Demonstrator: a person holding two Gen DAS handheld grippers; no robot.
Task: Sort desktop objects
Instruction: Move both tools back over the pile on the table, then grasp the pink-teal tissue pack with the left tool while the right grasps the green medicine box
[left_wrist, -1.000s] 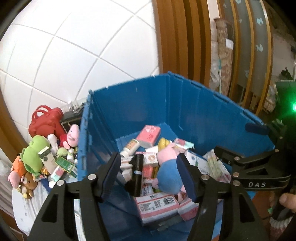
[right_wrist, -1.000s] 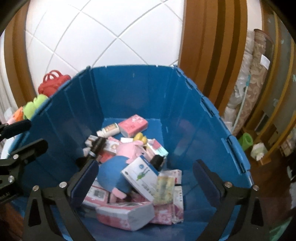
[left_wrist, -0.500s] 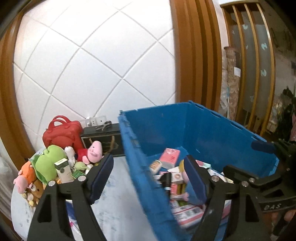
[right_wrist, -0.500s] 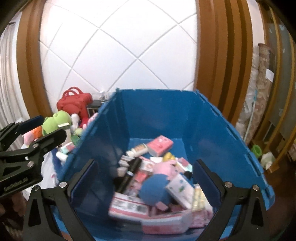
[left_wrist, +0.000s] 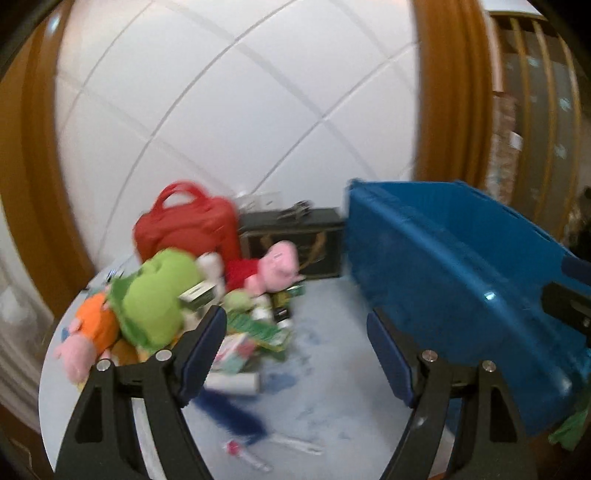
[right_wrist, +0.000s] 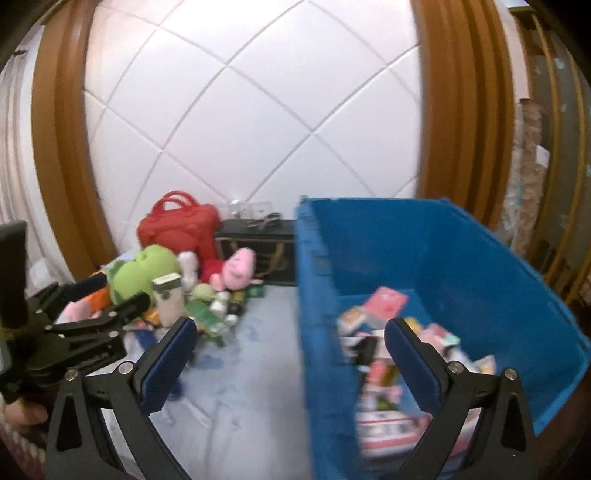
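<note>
A blue bin (right_wrist: 461, 258) stands at the right of a round white table (left_wrist: 314, 369); it holds several boxes and bottles (right_wrist: 380, 306). It also shows in the left wrist view (left_wrist: 454, 266). A pile of toys and boxes lies at the left: a green plush (left_wrist: 159, 295), a pink pig plush (left_wrist: 277, 266), green boxes (left_wrist: 258, 328). My left gripper (left_wrist: 295, 350) is open and empty over the table, right of the pile; it also shows in the right wrist view (right_wrist: 107, 295). My right gripper (right_wrist: 291, 358) is open and empty, straddling the bin's left wall.
A red bag (left_wrist: 188, 229) and a dark box (left_wrist: 295, 240) stand at the back against the white panelled wall. A blue object (left_wrist: 236, 417) and a thin pen-like item (left_wrist: 255, 458) lie on the table near me. Wooden pillars flank the wall.
Both grippers have pulled up and swung left, out of the bin. The left one now faces the table and pile; the right one now sits over the bin's left wall.
</note>
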